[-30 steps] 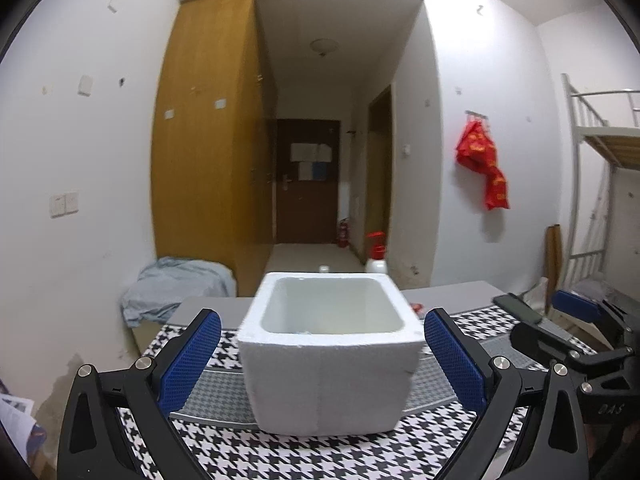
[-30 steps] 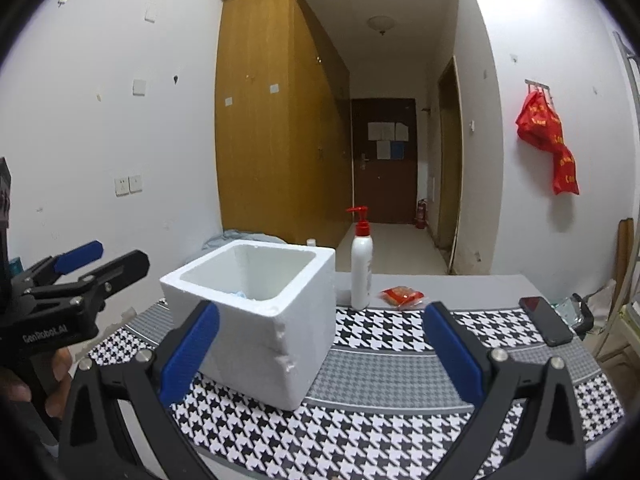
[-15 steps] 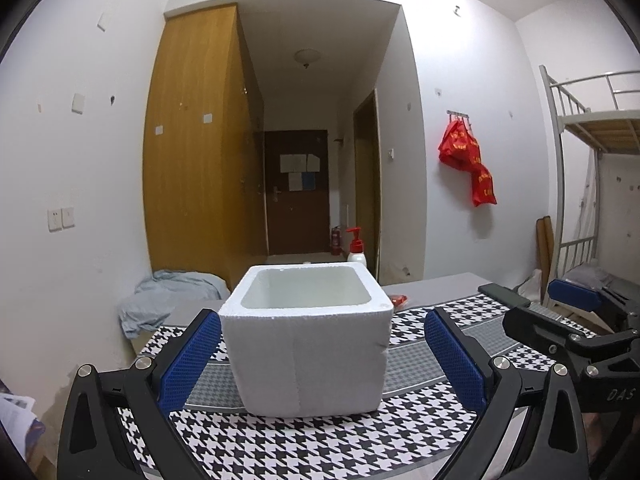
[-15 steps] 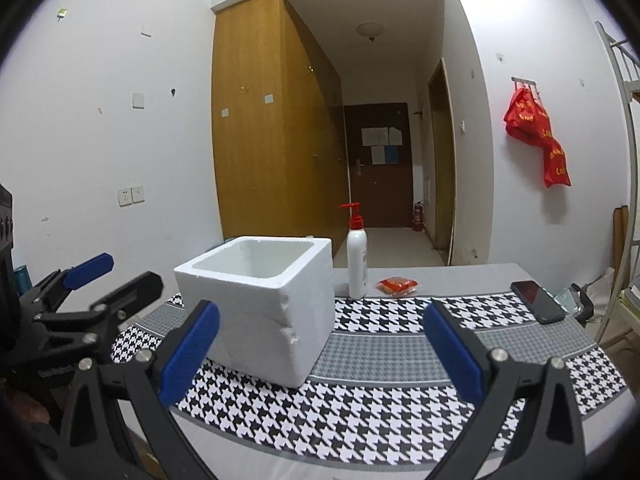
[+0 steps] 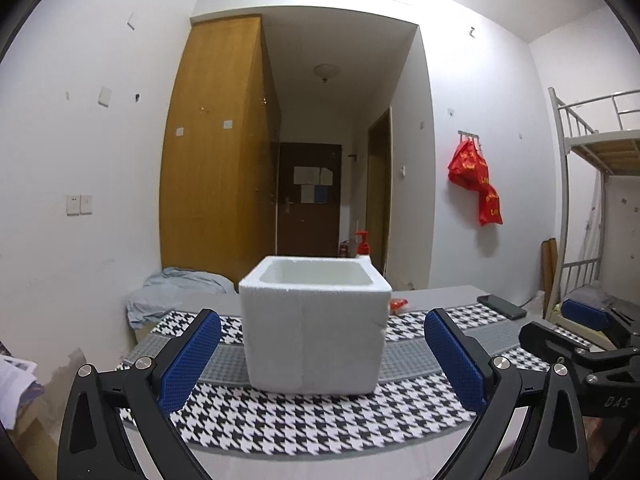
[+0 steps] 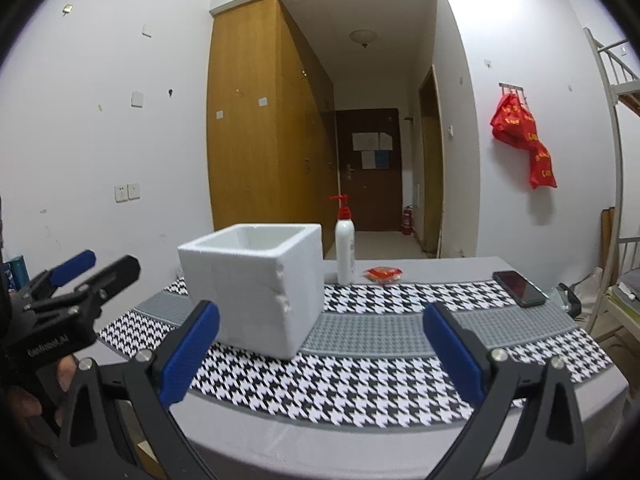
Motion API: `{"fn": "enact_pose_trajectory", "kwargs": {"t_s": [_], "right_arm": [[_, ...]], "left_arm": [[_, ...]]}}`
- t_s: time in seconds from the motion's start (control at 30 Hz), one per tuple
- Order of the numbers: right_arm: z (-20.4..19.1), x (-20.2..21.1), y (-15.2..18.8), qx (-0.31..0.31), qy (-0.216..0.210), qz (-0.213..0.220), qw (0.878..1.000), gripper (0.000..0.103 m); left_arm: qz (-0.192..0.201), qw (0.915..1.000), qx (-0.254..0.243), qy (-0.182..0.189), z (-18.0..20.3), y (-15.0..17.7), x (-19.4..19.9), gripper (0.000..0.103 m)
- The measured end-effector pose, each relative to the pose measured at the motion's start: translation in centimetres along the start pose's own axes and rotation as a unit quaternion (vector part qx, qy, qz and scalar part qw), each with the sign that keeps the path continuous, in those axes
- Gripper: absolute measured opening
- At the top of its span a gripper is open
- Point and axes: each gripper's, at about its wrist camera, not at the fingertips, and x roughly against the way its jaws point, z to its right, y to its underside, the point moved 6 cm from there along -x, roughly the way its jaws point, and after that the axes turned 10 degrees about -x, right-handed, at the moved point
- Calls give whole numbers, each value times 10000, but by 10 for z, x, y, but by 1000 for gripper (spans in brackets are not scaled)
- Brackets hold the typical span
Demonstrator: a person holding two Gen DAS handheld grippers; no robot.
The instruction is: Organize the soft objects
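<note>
A white foam box [image 5: 314, 326] stands open-topped on the houndstooth mat [image 5: 304, 416]; its inside is hidden from this low angle. In the right wrist view the same foam box [image 6: 256, 284] sits left of centre. A small red packet [image 6: 383, 274] lies on the table behind the mat, also visible as a red packet [image 5: 397, 305] beside the box. My left gripper [image 5: 322, 356] is open, held back from the box with nothing between its fingers. My right gripper [image 6: 322, 354] is open and empty, near the table's front edge.
A white pump bottle [image 6: 345, 254] with a red top stands behind the box. A black phone [image 6: 519, 288] lies at the mat's right end. Light blue cloth [image 5: 176, 290] is heaped off the table's left. A bunk bed frame [image 5: 588, 216] stands at right.
Both grippers have drawn back and lowered from the foam box, which looks smaller and seen more side-on; its interior no longer shows. Both stay open and empty.
</note>
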Motion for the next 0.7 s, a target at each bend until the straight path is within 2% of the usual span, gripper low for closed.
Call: {"fn": "enact_pose_trajectory", "kwargs": {"t_s": [0.33,0.47,0.63,0.7], "right_arm": [[-2,21,11,-53,-48,32,10000,103],[-2,26,14,45,75,69,9999,103],[-3,36,16,-34,-112,51,9999,103],[-4,38,17,45,-20,71,10000,103]], "left_arm": [[-36,9997,-183,142,16,8,18,102],[-18,9998,-189,91,18,10,24,102],[4,9999,-136,48,19,12,32,102],[0,9999,-128,13,17,12,34,102]]}}
